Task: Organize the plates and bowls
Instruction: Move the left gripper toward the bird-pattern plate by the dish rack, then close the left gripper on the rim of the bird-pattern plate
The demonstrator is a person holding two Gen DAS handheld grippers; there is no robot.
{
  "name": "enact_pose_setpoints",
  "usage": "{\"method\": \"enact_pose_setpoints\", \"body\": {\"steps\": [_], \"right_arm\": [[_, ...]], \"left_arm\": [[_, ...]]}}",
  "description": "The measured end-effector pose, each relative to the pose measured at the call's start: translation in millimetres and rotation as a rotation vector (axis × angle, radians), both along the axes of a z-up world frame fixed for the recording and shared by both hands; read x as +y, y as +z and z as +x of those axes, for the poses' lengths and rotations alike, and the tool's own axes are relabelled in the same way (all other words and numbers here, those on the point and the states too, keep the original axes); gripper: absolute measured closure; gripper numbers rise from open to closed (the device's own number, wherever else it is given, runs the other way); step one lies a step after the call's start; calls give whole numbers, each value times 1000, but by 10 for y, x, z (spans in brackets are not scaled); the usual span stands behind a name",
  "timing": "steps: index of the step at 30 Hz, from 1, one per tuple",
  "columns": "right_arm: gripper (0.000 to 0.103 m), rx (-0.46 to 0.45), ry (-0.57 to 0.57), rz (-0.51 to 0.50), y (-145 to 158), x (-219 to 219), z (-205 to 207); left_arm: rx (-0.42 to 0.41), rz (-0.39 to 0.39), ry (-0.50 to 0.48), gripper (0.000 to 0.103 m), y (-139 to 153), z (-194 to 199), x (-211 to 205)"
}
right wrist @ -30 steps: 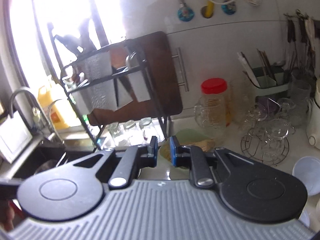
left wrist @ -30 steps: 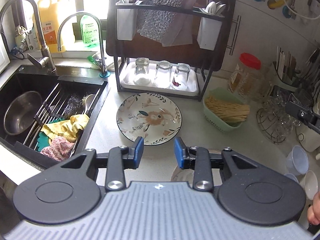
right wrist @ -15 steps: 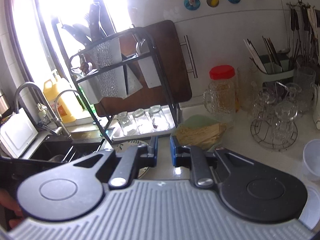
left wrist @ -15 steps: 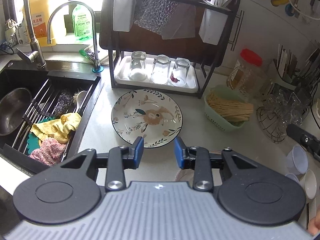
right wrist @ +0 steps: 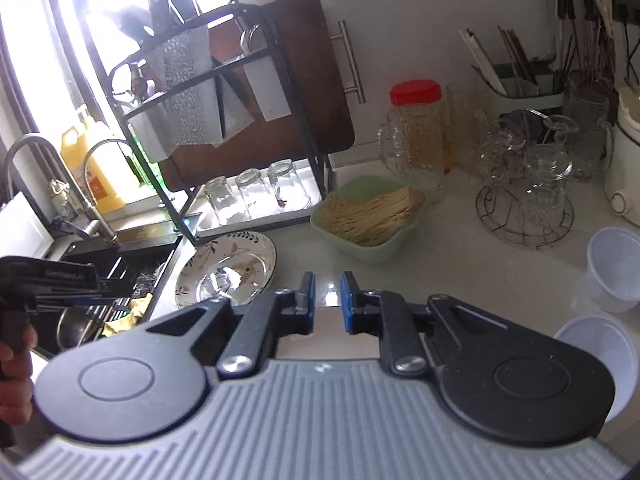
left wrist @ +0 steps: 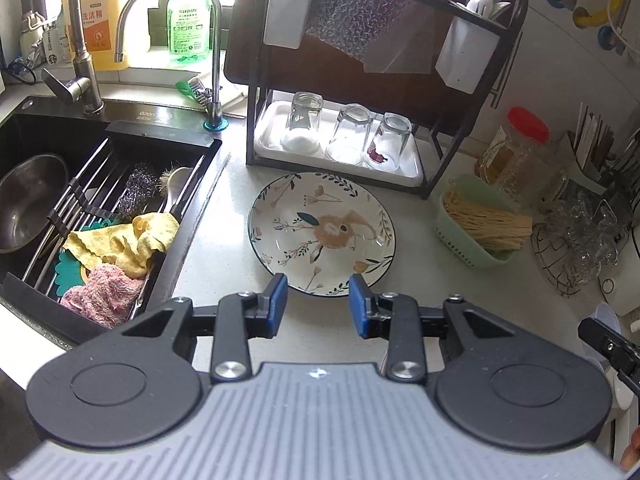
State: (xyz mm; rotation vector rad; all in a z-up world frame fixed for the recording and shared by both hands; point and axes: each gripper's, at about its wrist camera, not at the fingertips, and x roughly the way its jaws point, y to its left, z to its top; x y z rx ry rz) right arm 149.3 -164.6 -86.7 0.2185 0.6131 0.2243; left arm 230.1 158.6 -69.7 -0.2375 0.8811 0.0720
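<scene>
A floral plate (left wrist: 322,232) lies flat on the counter in front of the black dish rack (left wrist: 256,128). My left gripper (left wrist: 317,286) hovers just above the plate's near rim, open, with nothing between its blue pads. The plate (right wrist: 228,268) also shows in the right wrist view, with the left gripper (right wrist: 60,280) to its left. My right gripper (right wrist: 327,282) is over bare counter right of the plate, shut and holding nothing. A white bowl (right wrist: 596,352) sits at the lower right, partly hidden by the gripper body. A steel bowl (left wrist: 28,200) rests in the sink.
Three upturned glasses stand on the rack's white tray (left wrist: 416,168). A green basket (left wrist: 460,240) of thin sticks, a red-lidded jar (right wrist: 416,136) and a wire stand of glass cups (right wrist: 528,184) crowd the right. A plastic cup (right wrist: 614,268) stands near the bowl. The sink (left wrist: 152,120) with cloths lies left.
My left gripper has come forward and down towards the plate, which now fills more of its view. My right gripper has sunk and tilted down, showing more counter. Both openings are unchanged.
</scene>
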Motion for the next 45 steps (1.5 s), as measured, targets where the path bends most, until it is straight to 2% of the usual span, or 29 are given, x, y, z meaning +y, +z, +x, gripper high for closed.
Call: {"method": "enact_pose_setpoints", "body": {"steps": [3,8,11,13,16,24,25,26,27,28,34,40,45], "right_arm": [[86,17,14,-17,-61,144,148],[86,71,-7,-51,-91,252,725],[86,82,-24,-72,-59,289,1031],[86,83,-11,-69,-54,372,1191],[86,96,13,-79,-103,566,1362],[85,220,81,-28,-428,1021,1663],[76,234,81,-30,-464,1055,1694],[60,252,91,-36,-496,1083,1719],[57,269,118,-35,-530,1095,1742],[59,278,134,-31,-555,1092,1760],[58,341,71,-2,-722,1091,1923],[59,387,52,13,-876,1173,2083],[63,447,33,25,-1051,1187,2137]], "left_arm": [[2,-13,-4,65,-34,78,78],[3,-93,-11,65,-86,283,333],[-8,-50,-16,63,-110,427,478],[-1,-52,-21,63,-160,538,582],[12,-58,-30,63,-267,712,723],[67,-125,-52,59,-611,1170,1001],[79,-130,-62,59,-655,1230,1019],[88,-130,-75,58,-695,1289,1029],[93,-127,-88,58,-727,1334,1035],[101,-125,-103,58,-768,1374,1041],[159,-171,-139,56,-1023,1566,1138],[180,-206,-162,56,-1163,1724,1179],[195,-185,-208,57,-1248,1835,1123]]}}
